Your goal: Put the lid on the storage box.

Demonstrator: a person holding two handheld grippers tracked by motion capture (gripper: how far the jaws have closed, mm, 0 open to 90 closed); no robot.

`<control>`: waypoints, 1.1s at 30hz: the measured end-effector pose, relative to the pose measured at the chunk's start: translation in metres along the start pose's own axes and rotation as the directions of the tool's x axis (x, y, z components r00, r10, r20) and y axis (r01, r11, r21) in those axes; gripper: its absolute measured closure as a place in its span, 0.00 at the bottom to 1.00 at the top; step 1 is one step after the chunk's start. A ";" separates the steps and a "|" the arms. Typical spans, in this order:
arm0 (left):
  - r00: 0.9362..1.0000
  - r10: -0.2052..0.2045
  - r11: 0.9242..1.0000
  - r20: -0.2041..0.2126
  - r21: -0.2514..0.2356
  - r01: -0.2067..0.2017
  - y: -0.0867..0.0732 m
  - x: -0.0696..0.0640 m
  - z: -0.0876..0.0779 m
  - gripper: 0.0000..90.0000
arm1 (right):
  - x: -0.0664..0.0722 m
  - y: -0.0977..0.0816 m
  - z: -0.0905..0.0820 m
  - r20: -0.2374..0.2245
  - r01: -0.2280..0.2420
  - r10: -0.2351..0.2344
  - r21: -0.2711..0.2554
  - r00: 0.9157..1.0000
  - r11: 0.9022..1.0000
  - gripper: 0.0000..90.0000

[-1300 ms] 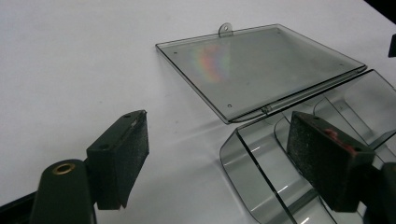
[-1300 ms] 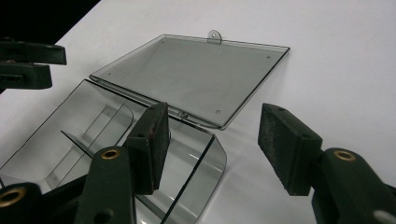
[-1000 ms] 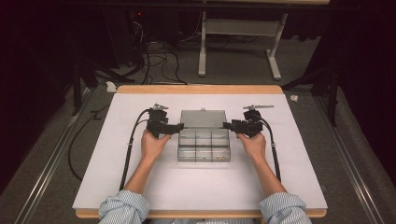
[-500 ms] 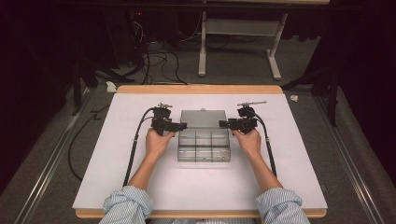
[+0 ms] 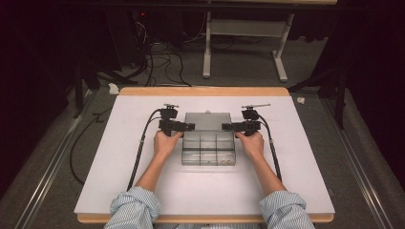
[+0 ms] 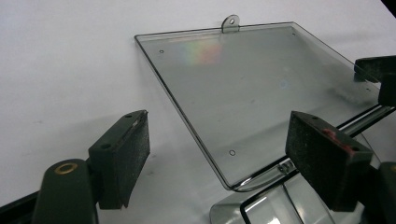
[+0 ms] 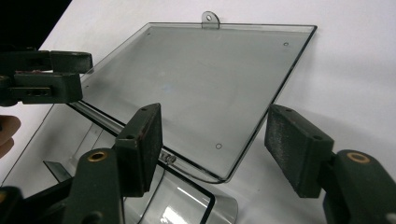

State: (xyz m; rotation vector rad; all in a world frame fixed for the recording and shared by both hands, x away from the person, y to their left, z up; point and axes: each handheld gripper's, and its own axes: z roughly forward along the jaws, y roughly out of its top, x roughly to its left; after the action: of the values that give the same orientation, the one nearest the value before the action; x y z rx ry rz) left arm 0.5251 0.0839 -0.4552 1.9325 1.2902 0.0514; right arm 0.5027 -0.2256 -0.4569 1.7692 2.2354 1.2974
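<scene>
Both hands sit lower and nearer the person than a second ago, drawn down along the sides of the clear compartment box (image 5: 208, 148); its lid (image 5: 208, 120) now lies folded flat on the white table (image 5: 119, 157) behind the tray, hanging tab pointing away; the opening step looks done, and what follows is probably work inside the compartments. Left gripper (image 5: 190, 127) stands wide with nothing between its pads, jaws straddling the lid's near left corner (image 6: 229, 179) by the hinge; right gripper (image 5: 225, 127) has just been opening and is also wide, no pad pressing on the lid's corner (image 7: 219, 175) between its jaws; the plastic lies free. Box sits at the table's middle; bare white surface spreads well apart on both sides and toward the person; the far wooden edge (image 5: 205, 90) is near the lid's tab, so room to push away is less.
</scene>
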 end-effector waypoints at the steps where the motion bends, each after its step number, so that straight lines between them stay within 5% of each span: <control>1: 1.000 -0.005 1.000 0.004 0.002 0.005 0.000 0.001 0.001 0.25 | 0.000 0.000 0.001 0.000 -0.005 0.005 0.001 1.000 1.000 0.41; 15: 0.998 -0.023 1.000 0.062 0.022 0.022 0.003 0.001 0.011 0.32 | -0.005 0.002 0.010 -0.014 -0.046 0.046 0.031 0.999 0.998 0.42; 33: 0.998 -0.015 0.998 0.058 0.056 0.012 0.008 0.000 0.014 0.29 | -0.003 0.002 0.009 -0.009 -0.024 0.024 0.015 1.000 1.000 0.42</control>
State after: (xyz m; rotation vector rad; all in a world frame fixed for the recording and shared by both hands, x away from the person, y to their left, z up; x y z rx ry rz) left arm 0.5376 0.0746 -0.4593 1.9575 1.2777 -0.0477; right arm 0.5097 -0.2228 -0.4633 1.8039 2.2420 1.2994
